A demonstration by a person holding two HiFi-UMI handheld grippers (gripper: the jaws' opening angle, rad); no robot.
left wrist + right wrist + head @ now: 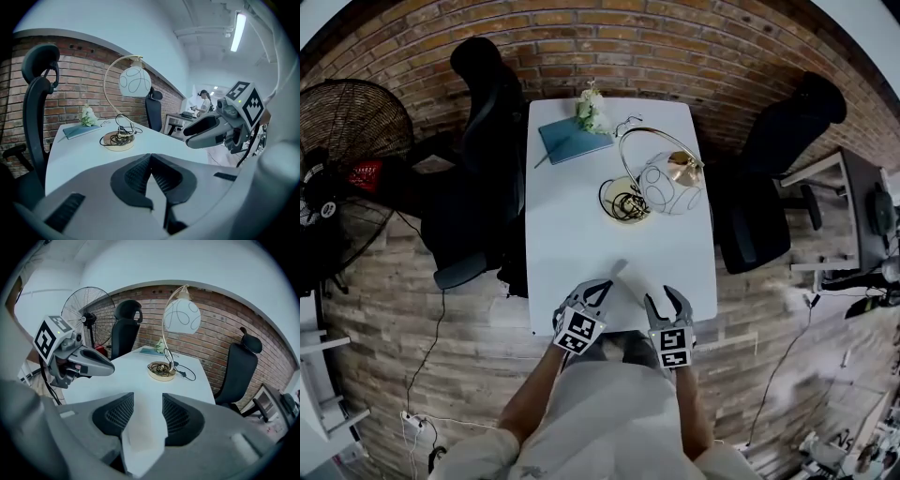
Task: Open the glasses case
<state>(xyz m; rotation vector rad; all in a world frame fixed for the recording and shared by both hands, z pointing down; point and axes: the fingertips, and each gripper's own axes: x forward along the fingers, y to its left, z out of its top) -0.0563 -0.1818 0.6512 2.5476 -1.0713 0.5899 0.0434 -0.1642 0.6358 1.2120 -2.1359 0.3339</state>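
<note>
- The glasses case (143,437), a pale whitish thing, sat at the worktop's (572,234) 6 o'clock edge, between the jaws of the right claw (148,395). Whether its lid was shut could not be told.
- The right claw's jaws stood narrowly parted, pads closed on the case's sides.
- The left claw (151,155), at 9 o'clock of the right one, had its tips together. A pale wedge showed behind them, and I could not tell if it was worktop or case.
- In the head view the case was lost against the white worktop.
- Past mid-worktop, toward 1 o'clock, the round gold lamp base (607,215) held a coil of black cord (626,202).
- At 11 o'clock near the far edge lay a teal notebook (572,141), with pale flowers (591,112) just beside it at 12.
</note>
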